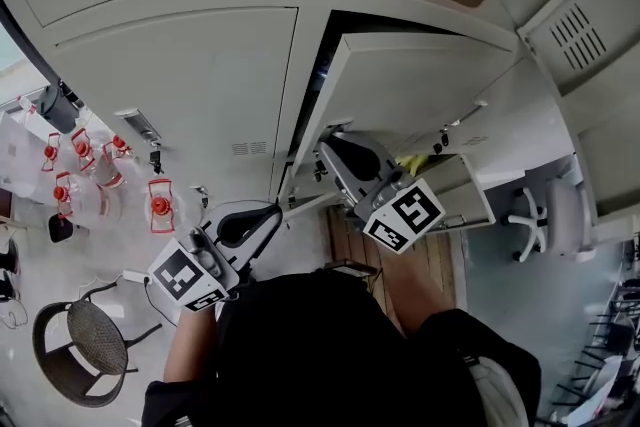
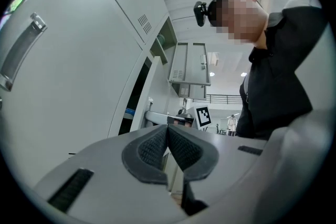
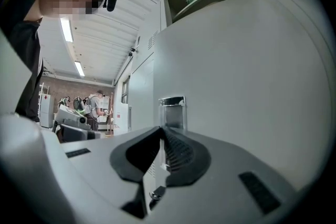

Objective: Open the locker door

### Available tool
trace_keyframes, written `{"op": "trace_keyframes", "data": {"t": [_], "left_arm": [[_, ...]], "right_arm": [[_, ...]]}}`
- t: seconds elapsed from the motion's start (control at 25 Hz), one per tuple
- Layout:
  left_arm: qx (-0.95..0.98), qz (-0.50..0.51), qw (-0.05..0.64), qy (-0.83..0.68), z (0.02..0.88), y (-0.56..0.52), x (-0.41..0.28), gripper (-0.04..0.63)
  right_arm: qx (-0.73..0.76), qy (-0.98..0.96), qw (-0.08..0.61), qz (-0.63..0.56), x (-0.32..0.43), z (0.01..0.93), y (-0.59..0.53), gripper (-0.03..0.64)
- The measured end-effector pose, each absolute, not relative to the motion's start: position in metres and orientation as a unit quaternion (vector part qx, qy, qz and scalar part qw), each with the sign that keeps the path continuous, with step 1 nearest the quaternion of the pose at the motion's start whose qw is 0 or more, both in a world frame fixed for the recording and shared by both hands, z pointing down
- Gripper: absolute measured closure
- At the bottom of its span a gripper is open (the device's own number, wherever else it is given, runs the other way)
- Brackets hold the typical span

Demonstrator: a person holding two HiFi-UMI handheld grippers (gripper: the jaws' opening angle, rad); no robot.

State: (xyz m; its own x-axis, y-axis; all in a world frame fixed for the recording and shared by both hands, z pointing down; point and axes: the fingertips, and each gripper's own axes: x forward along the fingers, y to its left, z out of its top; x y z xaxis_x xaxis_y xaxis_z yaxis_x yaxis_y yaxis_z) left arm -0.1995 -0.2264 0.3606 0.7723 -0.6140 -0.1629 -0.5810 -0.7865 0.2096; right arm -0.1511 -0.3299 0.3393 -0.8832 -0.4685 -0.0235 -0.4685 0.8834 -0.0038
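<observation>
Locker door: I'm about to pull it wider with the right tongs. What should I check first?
1. Right tongs clamped on the locker door edge: ok, jaws shut with the edge between them.
2. Door off its frame: ok, a dark gap shows in the head view.
3. Left tongs apart from the door: ok, shut, holding nothing, beside the neighbouring locker.
4. Door handle unobstructed: ok, nothing touches it.
5. Swing path clear: cannot tell, no view shows it whole.
</observation>
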Motion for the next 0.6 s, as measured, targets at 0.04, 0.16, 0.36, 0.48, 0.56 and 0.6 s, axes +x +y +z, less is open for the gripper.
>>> {"op": "trace_keyframes", "data": {"t": [0.04,0.16,0.36,0.48,0.56,0.6], "left_arm": [[0.937,-0.112,0.072,-0.323,0.36,-0.226,-0.201,0.578],[0.934,-0.109,0.069,-0.333,0.358,-0.225,-0.202,0.578],[0.932,-0.099,0.062,-0.344,0.356,-0.222,-0.197,0.578],[0.93,-0.098,0.06,-0.349,0.355,-0.22,-0.191,0.578],[0.929,-0.097,0.059,-0.353,0.355,-0.219,-0.186,0.578],[0.928,-0.096,0.058,-0.354,0.354,-0.219,-0.184,0.578]], "right_arm": [[-0.238,0.971,0.013,0.001,-0.15,0.339,-0.328,0.581],[-0.225,0.974,0.021,-0.002,-0.145,0.34,-0.321,0.581],[-0.197,0.98,0.032,-0.003,-0.138,0.34,-0.309,0.581],[-0.181,0.983,0.034,-0.001,-0.132,0.341,-0.301,0.581],[-0.169,0.985,0.035,0.0,-0.129,0.341,-0.296,0.581],[-0.162,0.986,0.035,0.0,-0.127,0.341,-0.294,0.581]]}}
